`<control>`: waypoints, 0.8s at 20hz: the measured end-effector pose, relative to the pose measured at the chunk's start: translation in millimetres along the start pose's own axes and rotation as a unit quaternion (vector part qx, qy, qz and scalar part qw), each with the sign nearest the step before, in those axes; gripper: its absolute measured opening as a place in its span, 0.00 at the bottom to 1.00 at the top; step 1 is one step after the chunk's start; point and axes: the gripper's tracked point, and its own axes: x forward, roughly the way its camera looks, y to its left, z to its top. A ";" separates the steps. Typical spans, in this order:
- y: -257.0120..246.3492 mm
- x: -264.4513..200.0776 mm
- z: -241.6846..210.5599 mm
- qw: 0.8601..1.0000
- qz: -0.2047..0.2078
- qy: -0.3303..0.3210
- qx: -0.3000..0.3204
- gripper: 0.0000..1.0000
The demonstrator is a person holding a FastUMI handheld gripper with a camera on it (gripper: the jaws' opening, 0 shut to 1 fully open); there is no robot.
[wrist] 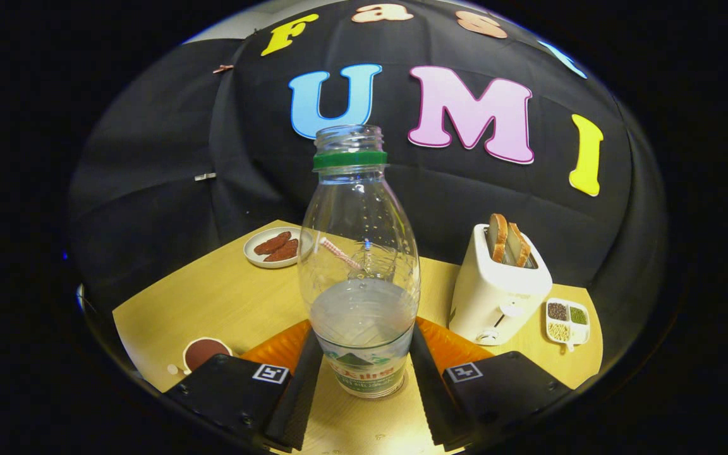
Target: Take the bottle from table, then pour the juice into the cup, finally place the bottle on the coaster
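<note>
A clear plastic bottle (361, 253) with a green neck ring and no cap stands upright between my fingers. It is about one third full of clear liquid. My gripper (364, 335) is shut on its lower body, one finger pressing each side near the label. The bottle's base looks to rest on the wooden table (225, 297); I cannot tell for sure that it touches. An orange ribbed coaster (449, 344) lies just behind the bottle, partly hidden by it and by my fingers. A cup (203, 352) with dark brown contents sits left of my left finger.
A white toaster (497, 291) with two bread slices stands beyond my right finger. Beside it lies a small divided dish of grains (567, 321). A plate of brown sausages (275, 248) sits at the back left. Black cloth walls close the table's far sides.
</note>
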 end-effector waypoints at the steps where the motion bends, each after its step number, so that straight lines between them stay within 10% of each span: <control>1: -4.2 4.8 -1.0 1.000 -0.002 -0.002 0.012 0.75; 16: -28.4 52.0 -54.4 0.997 -0.022 0.004 0.068 0.76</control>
